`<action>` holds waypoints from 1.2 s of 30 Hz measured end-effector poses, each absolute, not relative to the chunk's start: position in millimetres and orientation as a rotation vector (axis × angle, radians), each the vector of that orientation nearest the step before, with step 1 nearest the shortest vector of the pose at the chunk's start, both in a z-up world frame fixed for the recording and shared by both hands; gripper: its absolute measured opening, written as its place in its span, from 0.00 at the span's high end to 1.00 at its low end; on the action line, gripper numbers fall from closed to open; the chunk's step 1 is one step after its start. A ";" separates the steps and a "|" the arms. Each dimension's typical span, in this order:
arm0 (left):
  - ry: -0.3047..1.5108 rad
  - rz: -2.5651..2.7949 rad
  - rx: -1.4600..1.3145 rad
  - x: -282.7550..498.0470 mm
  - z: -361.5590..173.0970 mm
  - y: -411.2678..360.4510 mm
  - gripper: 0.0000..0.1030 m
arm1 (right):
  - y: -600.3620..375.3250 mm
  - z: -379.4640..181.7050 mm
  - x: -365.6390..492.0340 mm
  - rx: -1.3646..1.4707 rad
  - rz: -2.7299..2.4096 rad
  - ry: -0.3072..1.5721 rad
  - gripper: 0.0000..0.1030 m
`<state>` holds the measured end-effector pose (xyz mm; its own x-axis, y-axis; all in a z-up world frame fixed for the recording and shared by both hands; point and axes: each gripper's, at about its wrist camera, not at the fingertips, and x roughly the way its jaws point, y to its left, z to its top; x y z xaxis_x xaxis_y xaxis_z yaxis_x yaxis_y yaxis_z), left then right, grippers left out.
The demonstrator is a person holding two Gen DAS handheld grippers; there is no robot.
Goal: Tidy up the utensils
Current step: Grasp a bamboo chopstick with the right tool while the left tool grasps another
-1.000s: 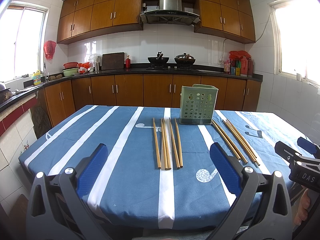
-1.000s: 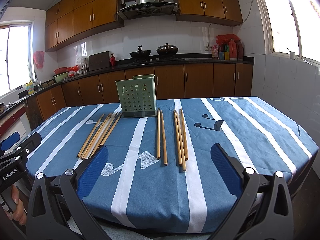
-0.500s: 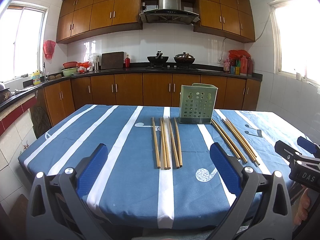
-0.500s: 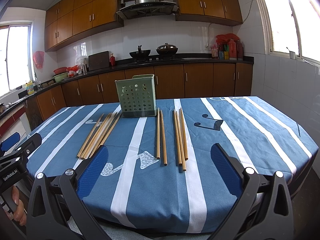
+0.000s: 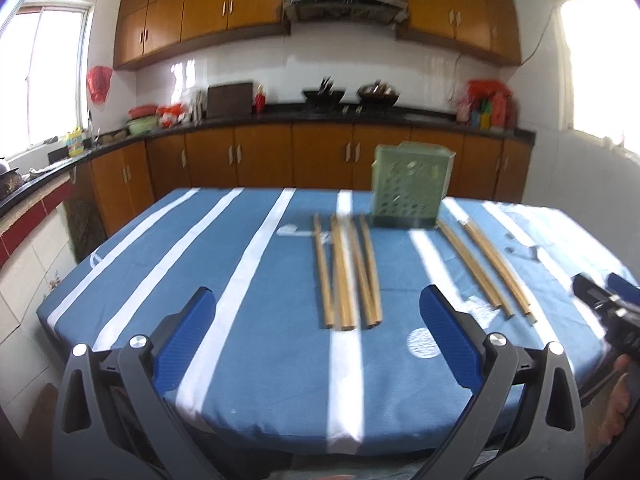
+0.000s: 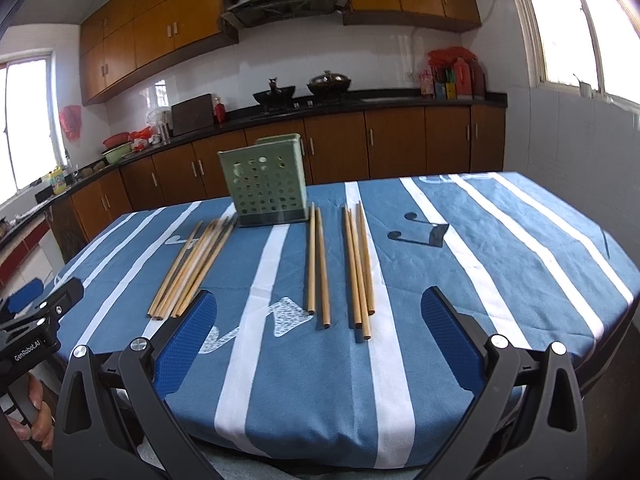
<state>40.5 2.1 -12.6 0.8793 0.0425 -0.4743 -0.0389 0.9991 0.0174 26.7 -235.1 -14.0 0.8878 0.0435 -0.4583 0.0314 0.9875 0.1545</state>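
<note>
Wooden chopsticks lie in groups on the blue striped tablecloth (image 5: 248, 320): a left bundle (image 5: 346, 272) (image 6: 192, 264), a middle pair (image 6: 316, 264) and a right group (image 6: 360, 272), the latter two seen together as chopsticks on the right (image 5: 484, 268) in the left wrist view. A green perforated holder (image 5: 408, 186) (image 6: 266, 182) stands upright behind them. My left gripper (image 5: 318, 320) hangs open over the table's near edge, short of the left bundle. My right gripper (image 6: 318, 320) is open too, nothing between its fingers, just short of the middle pair.
The table (image 6: 520, 240) has rounded near edges. Behind it runs a wooden kitchen counter (image 5: 320, 120) with woks on a stove (image 6: 300, 88) and bottles. Each gripper appears at the edge of the other's view, held by a hand (image 6: 36, 416).
The left wrist view has blurred and shifted: my left gripper has moved, and the chopsticks sit slightly higher and further right in its frame. The right gripper has barely moved.
</note>
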 end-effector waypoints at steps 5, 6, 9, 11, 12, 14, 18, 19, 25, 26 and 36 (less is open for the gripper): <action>0.649 0.051 -0.012 81.2 -18.2 24.2 0.04 | -264.0 -14.3 66.0 0.226 -0.055 0.567 0.18; 0.672 0.044 -0.031 89.2 -18.5 30.3 0.04 | -271.1 -15.2 79.0 0.243 -0.069 0.601 0.25; 0.727 0.023 -0.074 109.9 -17.5 45.3 0.04 | -287.3 -20.9 111.7 0.292 -0.066 0.684 0.45; 0.749 0.019 -0.084 121.6 -17.2 50.8 0.04 | -293.8 -28.6 134.4 0.312 -0.059 0.739 0.55; 0.763 0.011 -0.090 128.5 -17.5 53.4 0.04 | -295.1 -32.8 144.6 0.313 -0.054 0.765 0.59; 0.787 -0.005 -0.094 140.0 -18.7 56.5 0.04 | -294.2 -43.4 166.9 0.303 -0.041 0.818 0.65; 0.817 0.003 -0.078 161.9 -24.2 59.2 0.04 | -293.6 -59.9 195.5 0.282 -0.034 0.886 0.76; 0.822 0.003 -0.077 165.9 -25.5 59.8 0.04 | -292.6 -65.1 200.2 0.277 -0.034 0.903 0.77; 0.844 0.008 -0.067 186.0 -35.7 60.9 0.10 | -295.0 -76.7 211.1 0.260 -0.025 0.939 0.83; 0.851 0.005 -0.067 188.9 -37.7 60.5 0.14 | -295.1 -75.9 212.5 0.249 -0.024 0.938 0.83; 0.916 -0.067 -0.077 210.4 -58.4 49.6 0.40 | -308.9 -76.1 217.8 0.211 -0.134 0.902 0.93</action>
